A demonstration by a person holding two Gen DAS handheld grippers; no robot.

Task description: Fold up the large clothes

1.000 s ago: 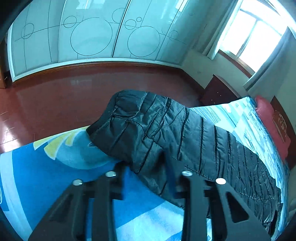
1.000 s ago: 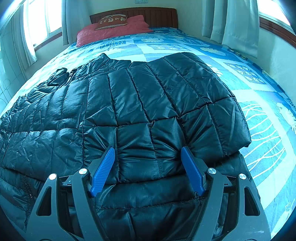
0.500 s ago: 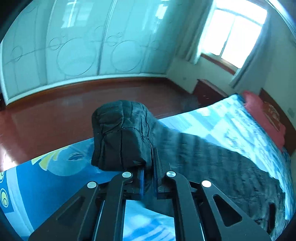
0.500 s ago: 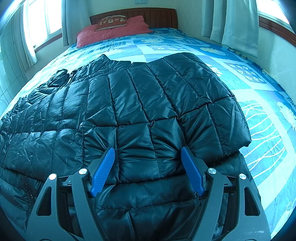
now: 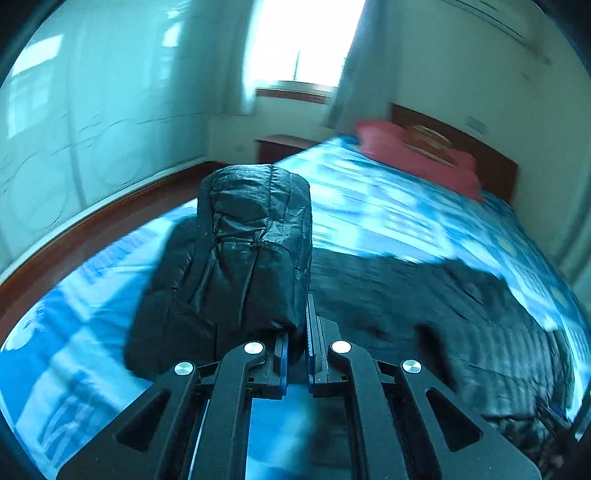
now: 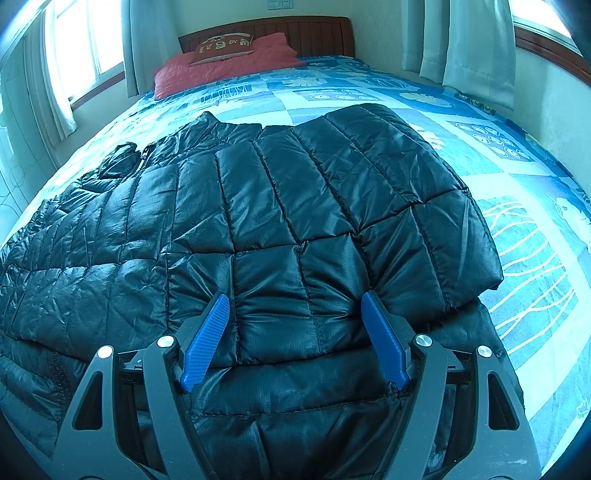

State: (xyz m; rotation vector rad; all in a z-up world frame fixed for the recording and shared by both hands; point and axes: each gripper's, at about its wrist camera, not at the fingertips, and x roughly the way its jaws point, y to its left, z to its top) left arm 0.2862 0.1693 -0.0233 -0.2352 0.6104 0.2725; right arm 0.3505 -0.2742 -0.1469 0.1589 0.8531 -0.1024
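Left gripper [image 5: 295, 339]: its two fingers are pressed together and pinch a sleeve end of the jacket.
Sleeve [image 5: 255, 251]: black and puffy, it stands up in a fat roll right in front of the left gripper, lifted off the bed.
Jacket [image 6: 280, 229]: big, black and quilted, it lies spread flat on the bed; one sleeve is folded across its right side.
Right gripper [image 6: 295, 343]: its blue fingers [image 6: 207, 343] are spread wide, one on each side of a puffy square of the jacket; I cannot tell if they press on it.
Bed cover [image 6: 517, 177]: blue with pale squares and patterns, under the jacket.
Pillow [image 6: 225, 62]: red, at the far end by the wooden headboard [image 6: 295, 29].
Curtains [image 6: 472, 48]: pale, hanging by the window on the right.
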